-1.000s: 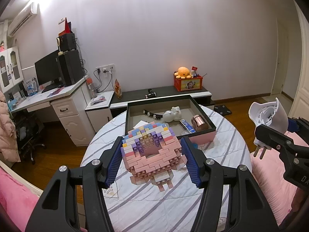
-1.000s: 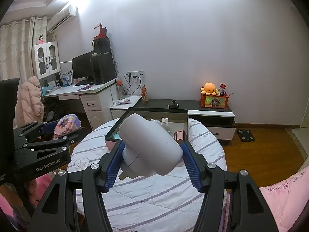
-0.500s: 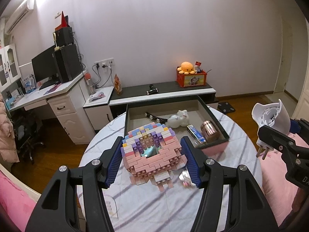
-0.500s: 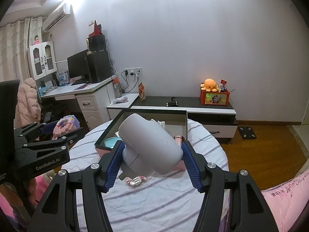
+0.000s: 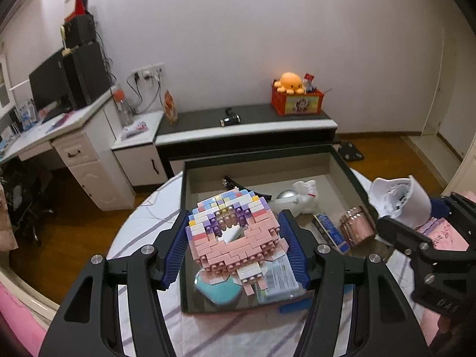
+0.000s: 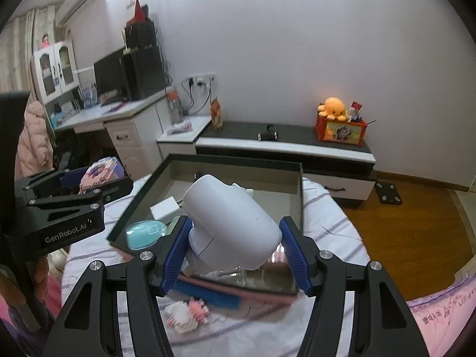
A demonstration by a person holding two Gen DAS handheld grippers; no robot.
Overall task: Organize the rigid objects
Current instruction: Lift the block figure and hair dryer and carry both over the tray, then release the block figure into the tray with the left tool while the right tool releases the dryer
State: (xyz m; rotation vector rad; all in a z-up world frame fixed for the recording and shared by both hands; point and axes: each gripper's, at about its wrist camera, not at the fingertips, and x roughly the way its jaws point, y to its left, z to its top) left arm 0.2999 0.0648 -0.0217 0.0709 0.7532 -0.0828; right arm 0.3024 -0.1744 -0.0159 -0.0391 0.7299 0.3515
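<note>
My left gripper (image 5: 235,247) is shut on a pink and purple brick-built model (image 5: 233,232) and holds it above the near end of the dark open box (image 5: 342,160). My right gripper (image 6: 235,253) is shut on a white plug-in device (image 6: 235,223) above the box's (image 6: 232,158) near right side; it also shows in the left wrist view (image 5: 401,199). In the box lie a teal oval case (image 5: 220,290), a white figurine (image 5: 300,196), a blue packet (image 5: 330,232) and a pink metallic can (image 5: 357,226).
The box stands on a round table with a striped cloth (image 6: 238,327). A small pink and white toy (image 6: 187,315) and a blue strip (image 6: 208,294) lie on the cloth before the box. A low cabinet (image 5: 247,128) and a desk (image 5: 59,136) stand behind.
Both grippers have moved forward and now hang over the box, each still holding its object. The box looks nearer and its contents show more fully.
</note>
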